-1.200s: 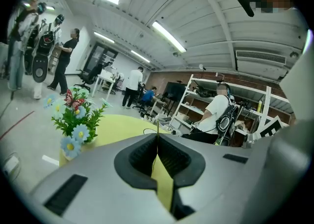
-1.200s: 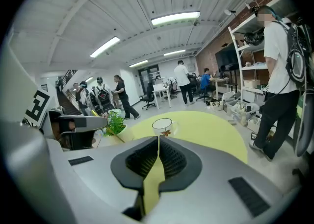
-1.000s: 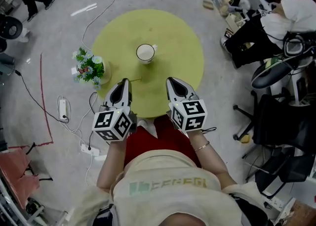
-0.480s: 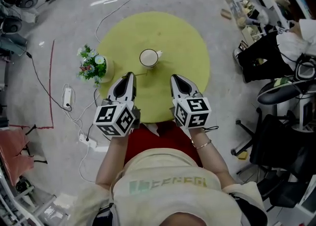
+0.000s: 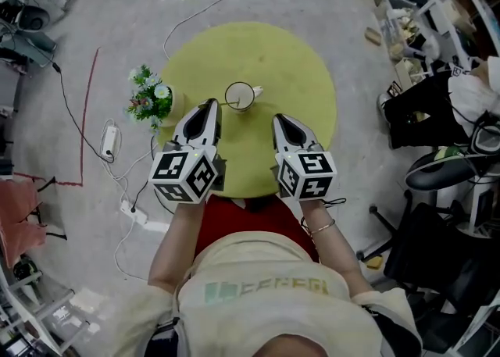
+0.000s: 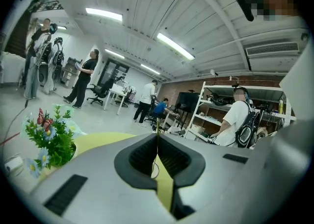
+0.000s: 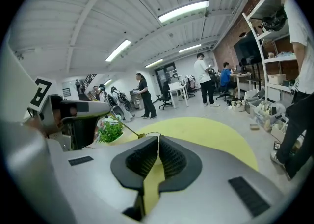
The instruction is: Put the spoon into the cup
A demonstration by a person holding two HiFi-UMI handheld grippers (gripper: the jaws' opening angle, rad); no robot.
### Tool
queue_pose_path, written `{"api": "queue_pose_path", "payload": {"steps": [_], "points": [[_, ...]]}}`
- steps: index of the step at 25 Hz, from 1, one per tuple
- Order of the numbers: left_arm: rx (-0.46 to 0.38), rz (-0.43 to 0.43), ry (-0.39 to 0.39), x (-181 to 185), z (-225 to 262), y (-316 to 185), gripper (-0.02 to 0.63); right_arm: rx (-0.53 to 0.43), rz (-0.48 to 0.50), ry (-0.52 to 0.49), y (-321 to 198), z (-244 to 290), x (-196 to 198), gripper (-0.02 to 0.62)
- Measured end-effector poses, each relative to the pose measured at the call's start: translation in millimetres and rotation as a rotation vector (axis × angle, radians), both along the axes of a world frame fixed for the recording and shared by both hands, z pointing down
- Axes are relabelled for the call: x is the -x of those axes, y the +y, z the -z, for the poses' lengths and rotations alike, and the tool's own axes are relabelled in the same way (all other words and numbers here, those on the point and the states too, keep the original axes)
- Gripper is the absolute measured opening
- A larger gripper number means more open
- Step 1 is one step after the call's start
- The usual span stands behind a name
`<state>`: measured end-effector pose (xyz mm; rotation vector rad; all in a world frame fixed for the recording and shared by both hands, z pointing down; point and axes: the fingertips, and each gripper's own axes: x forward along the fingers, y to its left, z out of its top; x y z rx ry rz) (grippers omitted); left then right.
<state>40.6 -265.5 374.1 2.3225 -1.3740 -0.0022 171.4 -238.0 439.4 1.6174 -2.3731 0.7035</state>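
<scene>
Between the left jaws: the left gripper (image 6: 157, 138) is closed on the thin handle of the spoon (image 7: 128, 129), and its pads meet with only that sliver between them.
Spoon's lie: in the right gripper view it sticks out of the left jaws as a slim golden rod. It slants down and to the right, with its small rounded end above the table. I cannot tell whether it reaches the cup.
Right claw: the right gripper (image 7: 158, 142) has its jaws pressed together with nothing in them. It hovers to the right of the left one, about level with it.
Cup: the cup (image 5: 240, 96) stands upright just far of the two gripper tips, nearer the left one, with its handle to the right and its mouth up.
Table: a round yellow table (image 5: 301, 66) has a flower pot (image 5: 148, 102) at its left edge, apart from the cup.
Handling: the spoon looks light, stiff and slender, probably metal and so slick. A hold well back on the handle suits it, leaving the rounded end free to go in first. So narrow a shank may twist in the pads.
Cup's risk: it looks light and easy to tip, so the spoon should be lowered into the mouth without knocking the rim.
</scene>
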Motion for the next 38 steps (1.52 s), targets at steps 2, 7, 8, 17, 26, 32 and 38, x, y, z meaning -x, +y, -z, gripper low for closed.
{"api": "queue_pose_path", "payload": {"steps": [2,7,8,17,26,32,38], "points": [[0.000,0.006,-0.002,-2.1,-1.1,-6.6,0.025,0.001,0.012,-0.003,-5.1,-1.2,0.9,0.037],[0.030,0.026,0.018,-6.1,-11.0,-23.5,0.025,0.018,0.028,0.008,-18.1,-5.4,2.6,0.037],[0.039,0.031,0.023,-5.9,-14.4,-27.2,0.025,0.022,0.032,0.014,-21.0,-6.8,3.6,0.037],[0.125,0.046,0.047,-7.4,-54.1,-51.0,0.025,0.074,0.067,0.059,-37.7,-29.5,7.1,0.037],[0.189,0.048,0.054,-6.6,-82.3,-55.6,0.025,0.117,0.075,0.056,-45.1,-48.4,10.4,0.037],[0.216,0.055,0.077,-5.7,-94.3,-58.5,0.025,0.141,0.090,0.060,-51.4,-57.4,15.9,0.037],[0.233,0.056,0.114,-6.5,-99.8,-61.7,0.025,0.153,0.095,0.062,-58.8,-58.6,17.5,0.037]]}}
